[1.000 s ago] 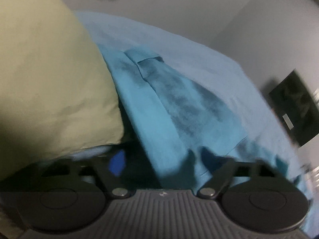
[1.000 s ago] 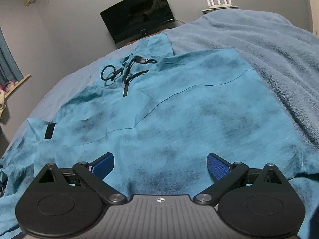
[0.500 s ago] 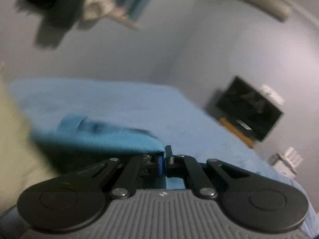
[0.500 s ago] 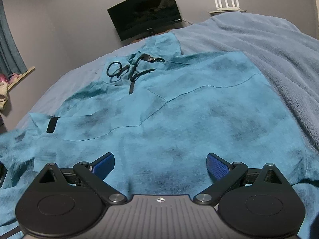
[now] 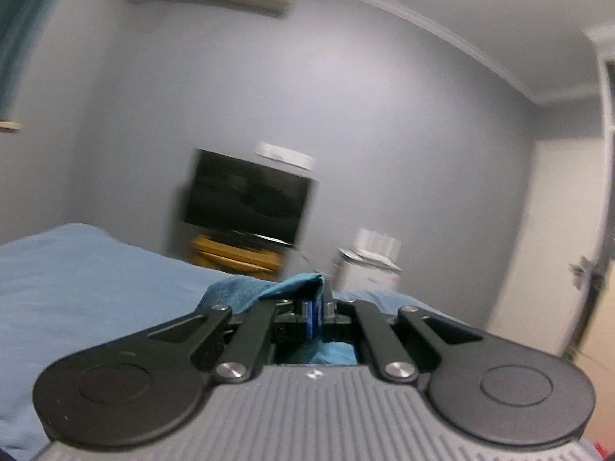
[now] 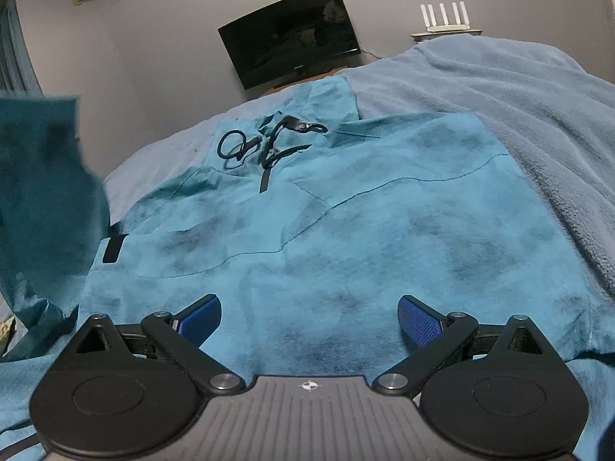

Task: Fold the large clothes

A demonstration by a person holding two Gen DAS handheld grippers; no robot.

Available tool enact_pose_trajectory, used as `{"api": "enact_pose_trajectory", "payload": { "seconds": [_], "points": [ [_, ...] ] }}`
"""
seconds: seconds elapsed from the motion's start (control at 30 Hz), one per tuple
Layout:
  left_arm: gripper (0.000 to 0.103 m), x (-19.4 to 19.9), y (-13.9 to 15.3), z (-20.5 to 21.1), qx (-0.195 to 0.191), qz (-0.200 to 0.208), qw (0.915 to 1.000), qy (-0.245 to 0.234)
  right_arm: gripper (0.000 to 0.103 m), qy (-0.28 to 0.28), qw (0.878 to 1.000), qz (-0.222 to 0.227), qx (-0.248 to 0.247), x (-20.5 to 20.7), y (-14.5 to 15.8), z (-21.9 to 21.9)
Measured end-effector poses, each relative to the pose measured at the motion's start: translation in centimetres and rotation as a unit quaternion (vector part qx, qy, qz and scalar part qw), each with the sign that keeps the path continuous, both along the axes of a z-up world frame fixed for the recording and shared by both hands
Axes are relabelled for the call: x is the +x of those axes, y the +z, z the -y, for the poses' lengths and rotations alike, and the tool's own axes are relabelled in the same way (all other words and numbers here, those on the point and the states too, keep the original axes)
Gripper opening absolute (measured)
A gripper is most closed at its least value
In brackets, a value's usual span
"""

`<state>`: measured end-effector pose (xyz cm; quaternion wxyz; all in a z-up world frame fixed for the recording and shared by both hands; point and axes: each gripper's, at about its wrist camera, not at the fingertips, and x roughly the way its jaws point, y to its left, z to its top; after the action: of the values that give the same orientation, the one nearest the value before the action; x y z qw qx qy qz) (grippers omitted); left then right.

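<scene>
A large teal hoodie [image 6: 346,211] with dark blotches and black drawstrings [image 6: 265,146] lies spread over the bed. My left gripper [image 5: 316,317] is shut on a fold of its teal cloth [image 5: 269,288], held up high with the room wall beyond. In the right wrist view that lifted part, a sleeve [image 6: 42,192], hangs raised at the far left. My right gripper [image 6: 309,317] stands open just above the hoodie's lower body, and nothing lies between its blue pads.
A blue blanket [image 6: 519,107] covers the bed [image 5: 96,288] to the right of the hoodie. A black screen [image 6: 292,50] hangs on the far wall over a wooden stand [image 5: 234,257]. A white router [image 6: 444,19] sits behind the bed; a door [image 5: 569,249] is right.
My left gripper went from open over the cloth beside a pillow to shut on it, then swung up and around. The sleeve rose at the left of the right wrist view. My right gripper stayed put.
</scene>
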<state>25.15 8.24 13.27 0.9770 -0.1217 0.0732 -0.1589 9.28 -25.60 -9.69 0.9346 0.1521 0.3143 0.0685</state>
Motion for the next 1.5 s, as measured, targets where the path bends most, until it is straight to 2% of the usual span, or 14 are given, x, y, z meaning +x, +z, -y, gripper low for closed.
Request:
{"api": "enact_pose_trajectory", "payload": {
  "seconds": [0.23,0.4,0.43,0.5,0.53,0.7,0.83,0.9,1.0,1.1,1.2,1.33,1.4,1.5],
  "points": [
    [0.0,3.2,-6.9,11.0,0.037,-0.085,0.9932,-0.07,0.1,-0.005,1.0,-0.002,0.007,0.0,-0.1,0.2],
    [0.0,4.2,-14.3,14.3,0.076,-0.177,0.9777,-0.084,0.1,-0.019,1.0,-0.012,0.016,0.1,-0.5,0.8],
    [0.007,4.3,-15.5,14.5,0.079,-0.201,0.9722,-0.091,0.1,-0.023,0.999,-0.014,0.018,0.1,-0.6,1.0],
    [0.042,3.3,-17.0,15.3,0.094,-0.24,0.9602,-0.107,0.1,-0.028,0.999,-0.016,0.022,0.1,-0.7,1.2],
    [0.072,2.6,-17.3,15.5,0.1,-0.254,0.9549,-0.117,0.1,-0.029,0.999,-0.014,0.022,0.1,-0.7,1.3],
    [0.082,-2.2,-16.6,12.4,0.114,-0.233,0.9575,-0.127,0.1,-0.005,1.0,0.003,0.01,-0.1,-0.2,0.6],
    [0.099,-2.8,-15.1,7.0,0.118,-0.213,0.9694,-0.029,0.098,0.035,0.999,0.037,-0.012,-0.8,1.1,-1.0],
    [0.099,-2.9,-15.9,3.9,0.104,-0.222,0.9687,0.041,0.098,0.064,0.995,0.07,-0.036,-1.6,2.0,-2.3],
    [0.099,-2.4,-17.9,0.5,0.083,-0.269,0.9522,0.119,0.098,0.117,0.984,0.106,-0.082,-2.7,3.0,-4.7],
    [0.099,-1.7,-20.1,-0.8,0.067,-0.317,0.937,0.131,0.094,0.175,0.967,0.117,-0.145,-3.2,3.1,-8.0],
    [0.099,-1.4,-21.7,-1.4,0.065,-0.337,0.93,0.132,0.087,0.23,0.943,0.115,-0.211,-3.4,2.6,-11.3],
    [0.099,-0.7,-22.3,-1.0,0.073,-0.335,0.9308,0.126,0.072,0.276,0.907,0.113,-0.297,-3.4,1.3,-15.3],
    [0.099,-0.9,-22.3,-1.3,0.065,-0.335,0.9316,0.125,0.058,0.292,0.896,0.103,-0.319,-3.0,0.6,-16.7],
    [0.099,-0.8,-22.3,-1.5,0.054,-0.336,0.9319,0.125,0.048,0.301,0.882,0.097,-0.35,-2.8,-0.3,-18.5]
  ]
}}
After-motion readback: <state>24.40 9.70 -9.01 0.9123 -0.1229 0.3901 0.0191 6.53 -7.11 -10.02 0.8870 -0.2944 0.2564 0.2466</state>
